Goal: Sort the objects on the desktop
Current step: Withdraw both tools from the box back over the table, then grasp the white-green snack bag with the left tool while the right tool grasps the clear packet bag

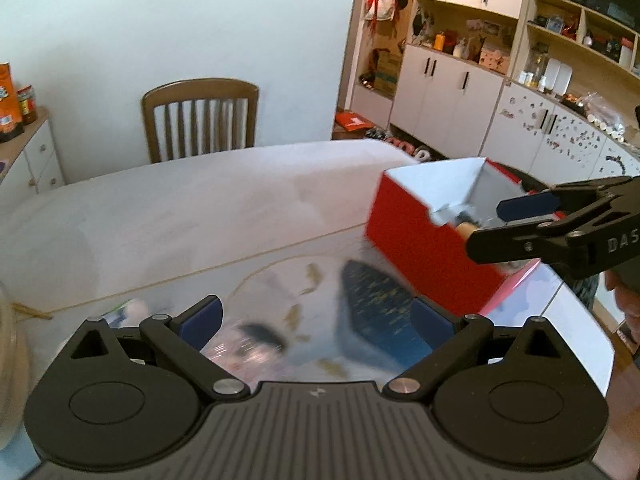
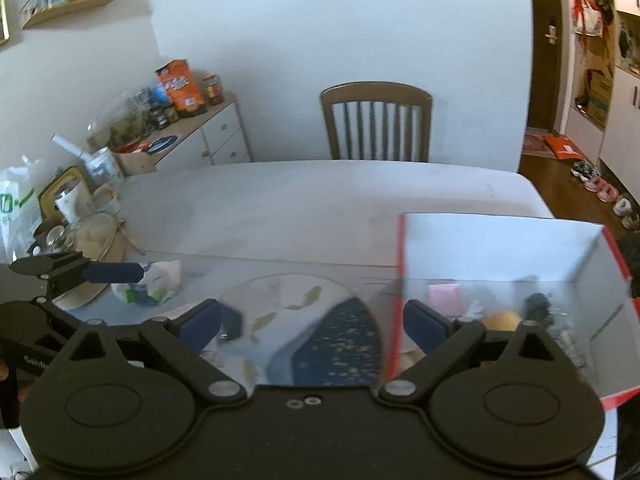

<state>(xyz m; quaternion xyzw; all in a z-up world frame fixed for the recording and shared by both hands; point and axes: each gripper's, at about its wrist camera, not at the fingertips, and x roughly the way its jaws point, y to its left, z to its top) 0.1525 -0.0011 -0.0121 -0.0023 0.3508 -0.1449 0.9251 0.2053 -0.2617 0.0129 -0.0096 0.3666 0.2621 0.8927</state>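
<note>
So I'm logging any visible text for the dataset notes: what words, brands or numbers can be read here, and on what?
"DAS": right tongs, white letters on the black body, cut off at the picture's edge.
"Genfu…", uncertain: left tongs, on the body, blurred.
Orange carton on the sideboard: print too blurred to read.
White plastic bag: green marks, unreadable.

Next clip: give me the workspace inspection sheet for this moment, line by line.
Surface: white table with a fish-pattern mat under a clear cover.
Job's things: red box open, holding a pink item, an orange round thing and dark bits; crumpled white-green packet on the table; a dark item, blurred, by the mat.
Clutter: glass lid, cups, bag at the table's left edge.
Grippers: left gripper open, empty; right gripper open, empty.
Cables: nothing seen.
Surroundings: wooden chair, cabinets, shoes.
</note>
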